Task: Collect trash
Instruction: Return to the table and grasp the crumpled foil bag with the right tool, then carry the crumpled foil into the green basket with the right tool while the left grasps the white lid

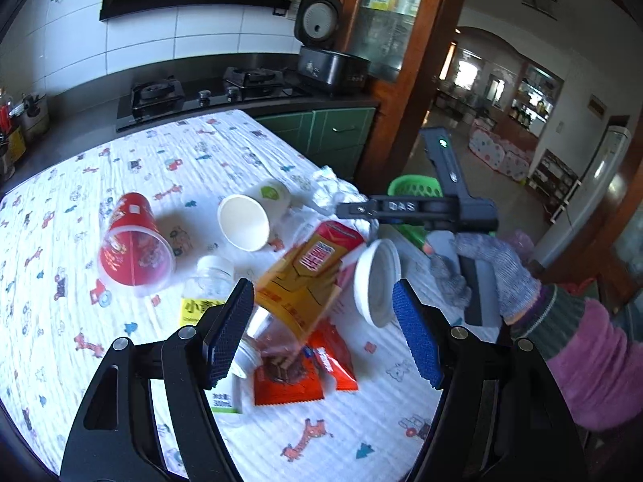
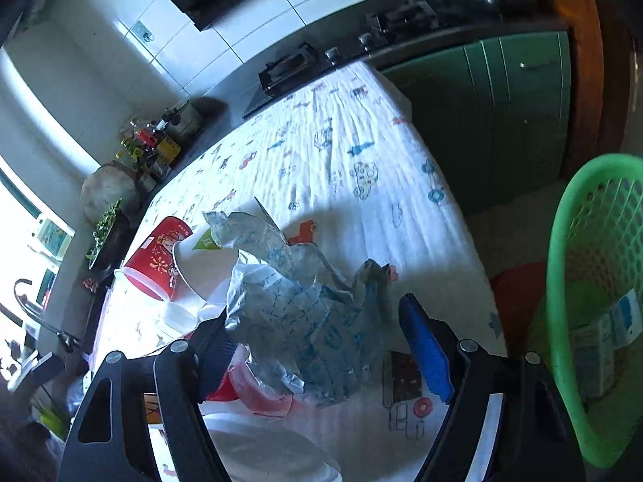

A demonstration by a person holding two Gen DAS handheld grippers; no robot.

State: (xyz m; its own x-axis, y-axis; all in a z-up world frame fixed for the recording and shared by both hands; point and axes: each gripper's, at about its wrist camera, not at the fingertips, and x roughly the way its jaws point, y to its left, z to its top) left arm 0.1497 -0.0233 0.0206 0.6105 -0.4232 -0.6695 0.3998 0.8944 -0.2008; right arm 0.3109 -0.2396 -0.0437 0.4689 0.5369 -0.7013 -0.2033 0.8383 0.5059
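Trash lies on a table with a cartoon-print cloth (image 1: 168, 168): a red plastic cup (image 1: 134, 241), a white paper cup (image 1: 251, 217), a clear bottle with a yellow label (image 1: 207, 285), an orange-yellow snack carton (image 1: 309, 277), a white lid (image 1: 377, 281) and orange wrappers (image 1: 305, 373). My left gripper (image 1: 321, 329) is open above the carton and wrappers. My right gripper (image 2: 317, 345) is open around a crumpled blue-printed plastic wrapper (image 2: 305, 313); it also shows in the left wrist view (image 1: 357, 211). The wrapper's lower part hides the left pad.
A green plastic basket (image 2: 562, 281) stands off the table's right edge with a carton inside. A gas stove (image 1: 209, 92) and a rice cooker (image 1: 329, 64) stand on the counter behind. Green cabinets (image 2: 502, 112) lie beyond the table.
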